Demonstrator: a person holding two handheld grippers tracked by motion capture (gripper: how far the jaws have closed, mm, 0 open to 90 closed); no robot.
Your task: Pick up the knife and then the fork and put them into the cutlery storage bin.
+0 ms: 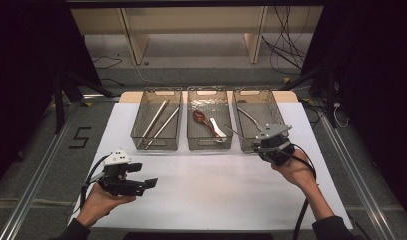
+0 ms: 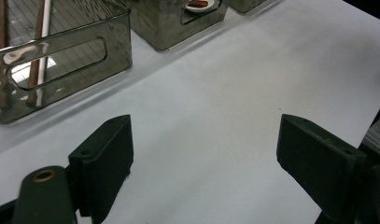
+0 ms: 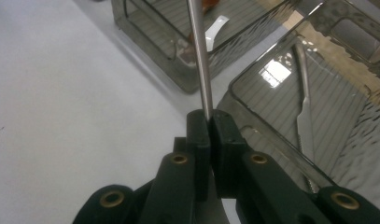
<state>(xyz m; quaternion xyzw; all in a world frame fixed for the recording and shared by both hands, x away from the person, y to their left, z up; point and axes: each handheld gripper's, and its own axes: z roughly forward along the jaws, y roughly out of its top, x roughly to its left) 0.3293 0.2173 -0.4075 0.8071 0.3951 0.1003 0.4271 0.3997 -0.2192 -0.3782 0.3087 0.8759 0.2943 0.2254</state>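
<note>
1. The right gripper (image 3: 208,122) is clenched on a thin metal utensil (image 3: 200,56); in the right gripper view its shaft rises straight out from between the pressed-together jaws and is cut off by the top edge, so its far end cannot be seen there
2. In the high view the same utensil (image 1: 234,133) shows only as a faint sliver sticking out to the left of the right gripper (image 1: 274,145), over the gap between the middle bin (image 1: 208,142) and the right bin (image 1: 249,145); whether it is a fork, knife or spoon cannot be told
3. The held end is hidden inside the jaws
4. A second metal utensil (image 3: 305,112) lies in the right bin (image 3: 246,91), its lower part hidden behind the gripper body and its shape blurred by the ribbed, shiny floor
5. The left gripper (image 2: 204,154) is released, jaws wide apart with nothing but bare white table (image 2: 234,93) between them; it sits low at the table's near left (image 1: 136,184)
6. The left bin (image 2: 61,53) is cropped in the left gripper view; its chopsticks (image 1: 158,122) are seen there only through the tinted wall
7. The middle bin holds a brown spoon (image 1: 200,117) and a white spoon (image 1: 217,128), the latter partly washed out by glare
</note>
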